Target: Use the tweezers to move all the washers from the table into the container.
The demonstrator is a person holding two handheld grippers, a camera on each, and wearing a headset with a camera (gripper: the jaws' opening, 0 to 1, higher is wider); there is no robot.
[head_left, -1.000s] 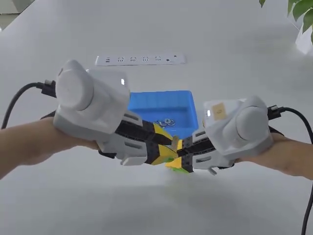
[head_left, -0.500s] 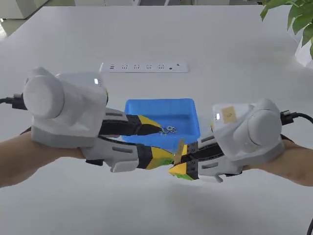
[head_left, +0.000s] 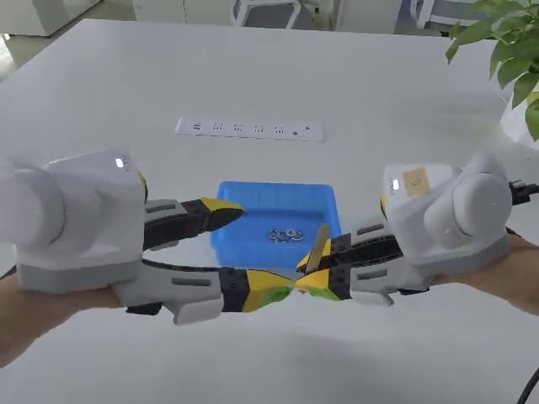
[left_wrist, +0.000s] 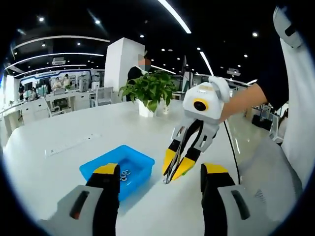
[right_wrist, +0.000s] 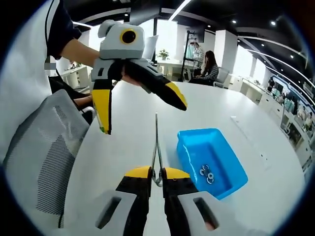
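Observation:
The blue container (head_left: 253, 196) sits mid-table with several washers (head_left: 286, 234) inside it. My right gripper (head_left: 316, 273) is shut on thin metal tweezers (head_left: 317, 247), which stick up at the container's near right corner. In the right gripper view the tweezers (right_wrist: 156, 140) run straight out from the shut right gripper (right_wrist: 157, 173), left of the container (right_wrist: 211, 155) and washers (right_wrist: 206, 174). My left gripper (head_left: 261, 251) is open, one jaw over the container's left rim, the other low beside the right gripper's tips. The left gripper (left_wrist: 160, 169) holds nothing; the tweezers (left_wrist: 171, 172) hang ahead of it.
A white power strip (head_left: 248, 129) lies beyond the container. A potted plant (head_left: 505, 50) stands at the far right table edge. A mesh office chair (right_wrist: 44, 147) is near the person's side. Bare white tabletop (head_left: 379, 135) surrounds the container.
The left gripper's jaws have spread apart and it has drawn back to the left, away from the tweezers. The right gripper keeps hold of the tweezers. The head camera has shifted.

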